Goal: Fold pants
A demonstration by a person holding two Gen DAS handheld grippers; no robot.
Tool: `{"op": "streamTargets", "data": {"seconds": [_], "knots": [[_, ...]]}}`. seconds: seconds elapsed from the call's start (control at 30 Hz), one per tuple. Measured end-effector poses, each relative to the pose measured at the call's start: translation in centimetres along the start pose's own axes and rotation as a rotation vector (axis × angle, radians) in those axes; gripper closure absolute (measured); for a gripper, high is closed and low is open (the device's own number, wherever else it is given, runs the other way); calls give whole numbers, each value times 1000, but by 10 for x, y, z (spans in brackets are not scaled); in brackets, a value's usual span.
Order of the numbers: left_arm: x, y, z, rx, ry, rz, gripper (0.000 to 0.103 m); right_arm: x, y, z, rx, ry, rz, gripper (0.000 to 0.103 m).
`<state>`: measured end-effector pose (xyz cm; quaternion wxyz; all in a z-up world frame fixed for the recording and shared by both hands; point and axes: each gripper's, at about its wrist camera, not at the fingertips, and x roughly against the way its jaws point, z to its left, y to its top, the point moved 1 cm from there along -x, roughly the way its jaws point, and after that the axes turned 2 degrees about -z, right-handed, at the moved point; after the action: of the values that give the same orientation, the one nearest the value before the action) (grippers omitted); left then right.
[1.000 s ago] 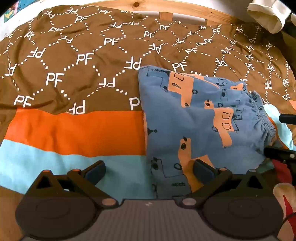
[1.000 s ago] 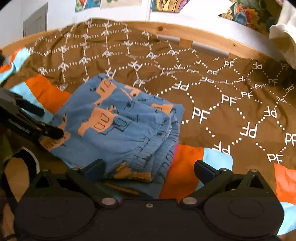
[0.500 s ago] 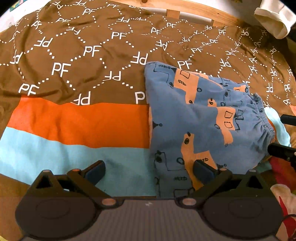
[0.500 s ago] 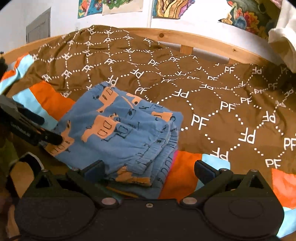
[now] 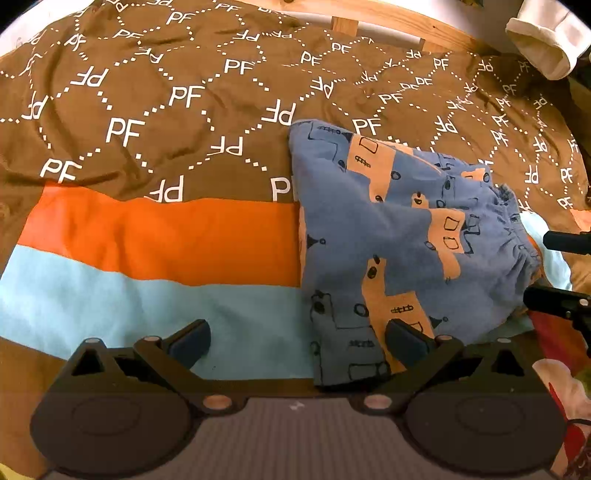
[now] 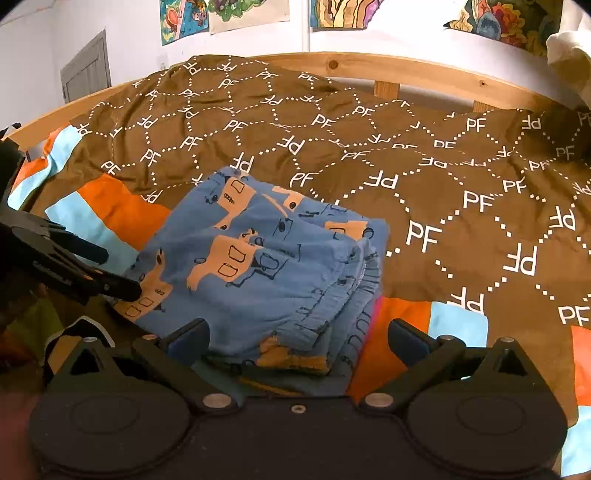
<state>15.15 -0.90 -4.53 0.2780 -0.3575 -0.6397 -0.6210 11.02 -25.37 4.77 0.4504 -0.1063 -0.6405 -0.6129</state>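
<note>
Pants (image 5: 402,240), blue w/ orange vehicle print, lie folded in a compact stack on the bedspread (image 5: 155,122); several layers show at the elastic waistband edge (image 6: 354,291), seen clearly in the right wrist view. The stack sits across the boundary where the bedspread's brown "PF" lattice pattern meets its orange and light-blue stripes.

Left gripper (image 5: 297,338): jaws spread wide, holding nothing. Its right-hand fingertip (image 5: 404,341) overlaps the near corner of the pants in view; contact w/ the fabric cannot be told. The other fingertip is over the light-blue stripe, apart from the pants.

Right gripper (image 6: 297,338): jaws likewise wide apart, empty, positioned at the waistband side of the stack. The left fingertip (image 6: 188,338) is at the pants' near edge, the other over the orange stripe beside the stack.

Each gripper appears in the opposite view: right at the right margin of the left wrist view, left at the left margin of the right wrist view, near the stack's corner.

Background: wooden bed rail (image 6: 406,72), wall posters (image 6: 340,13), a door (image 6: 86,66), pale cloth (image 5: 546,40) at upper right.
</note>
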Motion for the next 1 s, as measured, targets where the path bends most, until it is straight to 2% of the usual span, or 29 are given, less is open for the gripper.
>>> {"op": "streamTargets", "data": {"seconds": [0.1, 0.27, 0.37, 0.53, 0.63, 0.7, 0.73, 0.8, 0.9, 0.93, 1.0], "knots": [[5, 0, 4, 12, -31, -31, 0, 0, 1, -6, -23, 9, -6, 1], [11, 5, 9, -6, -132, -135, 0, -3, 9, -30, -120, 46, -44, 1], [3, 11, 8, -17, -167, -142, 0, -18, 21, -47, -103, 67, -59, 1], [-12, 14, 10, 13, -215, -87, 0, -52, 36, -92, -278, 221, -46, 1], [-13, 14, 13, 17, -234, -105, 0, -73, 40, -104, -294, 302, 11, 3], [-14, 17, 16, 20, -250, -124, 2, -77, 41, -108, -294, 322, 7, 7], [-14, 18, 17, 23, -257, -126, 5, -77, 42, -110, -308, 339, 5, 9], [-17, 21, 20, 36, -267, -113, 11, -75, 44, -112, -324, 360, -1, 26], [-20, 21, 22, 42, -274, -103, 22, -76, 46, -109, -306, 352, 17, 32], [-21, 21, 21, 35, -271, -96, 29, -78, 46, -108, -303, 347, 24, 34], [-22, 20, 18, 24, -271, -71, 44, -81, 43, -105, -298, 323, 47, 55]]}}
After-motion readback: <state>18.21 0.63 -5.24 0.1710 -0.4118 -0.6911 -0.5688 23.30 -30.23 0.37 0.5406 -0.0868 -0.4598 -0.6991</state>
